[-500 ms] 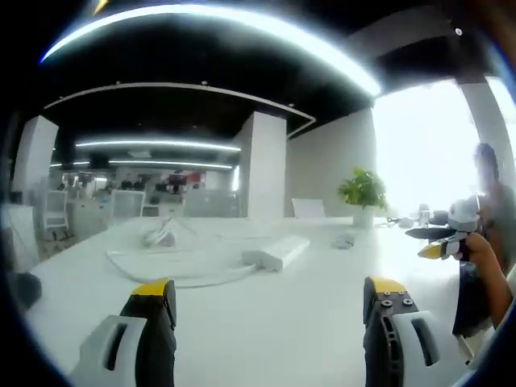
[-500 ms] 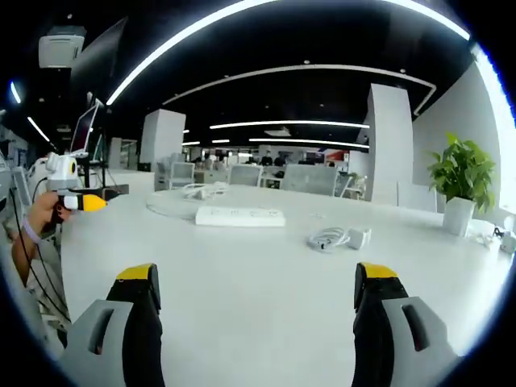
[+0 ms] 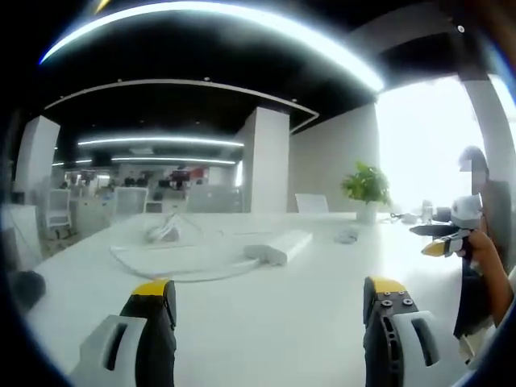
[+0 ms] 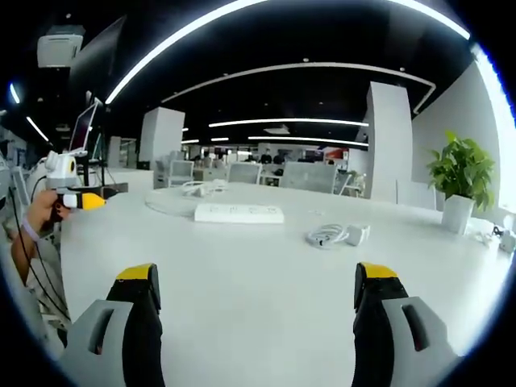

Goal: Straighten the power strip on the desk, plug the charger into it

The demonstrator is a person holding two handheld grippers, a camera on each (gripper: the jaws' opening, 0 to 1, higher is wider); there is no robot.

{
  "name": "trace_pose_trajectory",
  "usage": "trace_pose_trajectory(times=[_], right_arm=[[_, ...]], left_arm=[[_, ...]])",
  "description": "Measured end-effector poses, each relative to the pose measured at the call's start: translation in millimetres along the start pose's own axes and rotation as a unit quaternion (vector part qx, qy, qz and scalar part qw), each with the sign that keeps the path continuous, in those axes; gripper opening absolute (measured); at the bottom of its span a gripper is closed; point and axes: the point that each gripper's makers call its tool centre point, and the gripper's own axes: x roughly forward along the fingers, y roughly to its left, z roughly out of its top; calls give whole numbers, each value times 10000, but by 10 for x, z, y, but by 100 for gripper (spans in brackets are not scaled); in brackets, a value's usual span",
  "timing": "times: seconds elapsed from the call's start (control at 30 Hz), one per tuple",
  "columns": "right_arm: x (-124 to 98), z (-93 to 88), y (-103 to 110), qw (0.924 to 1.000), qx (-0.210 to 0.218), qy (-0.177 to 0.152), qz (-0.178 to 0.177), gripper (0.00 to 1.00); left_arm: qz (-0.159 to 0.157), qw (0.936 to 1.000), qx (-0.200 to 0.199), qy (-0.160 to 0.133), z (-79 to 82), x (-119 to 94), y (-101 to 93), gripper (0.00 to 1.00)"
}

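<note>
A white power strip lies across the white desk, far ahead of my right gripper, whose jaws stand wide open with nothing between them. To its right lies a white charger with its coiled cable. In the left gripper view the same power strip runs at a slant, its white cord looping to the left, and the charger is small and distant. My left gripper is open and empty, well short of the strip. The other gripper shows at the right edge, held in a hand.
A potted plant in a white pot stands at the desk's far right. A bundle of white cable lies at the back left. A dark object sits by the left edge. The left gripper appears at the left, with a person's hand.
Both cameras dipped slightly, so the desk's things sit a bit higher in view. Nothing on the desk has moved, and both grippers remain open.
</note>
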Motion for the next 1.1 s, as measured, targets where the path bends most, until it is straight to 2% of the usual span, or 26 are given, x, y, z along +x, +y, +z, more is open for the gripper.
trace_pose_trajectory(times=[0.23, 0.57, 0.7, 0.87, 1.1], right_arm=[[-9, -20, 16, 10000, 9, 16, 16, 100], [-18, -25, 27, 10000, 0, -8, 55, 100], [-36, -37, 24, 10000, 4, -5, 48, 100], [-42, -58, 43, 10000, 5, 7, 66, 100], [-17, -65, 107, 9999, -14, 10, 168, 100]], left_arm=[[-60, 9999, 126, 92, -9, 2, -22, 99], [-66, 9962, 832, 233, 143, -5, -9, 99], [-11, 9914, 1285, 236, 235, -6, 7, 99], [-43, 9867, 1599, 299, 318, 3, -5, 99], [-279, 9749, 2171, 401, 452, 63, -106, 99]])
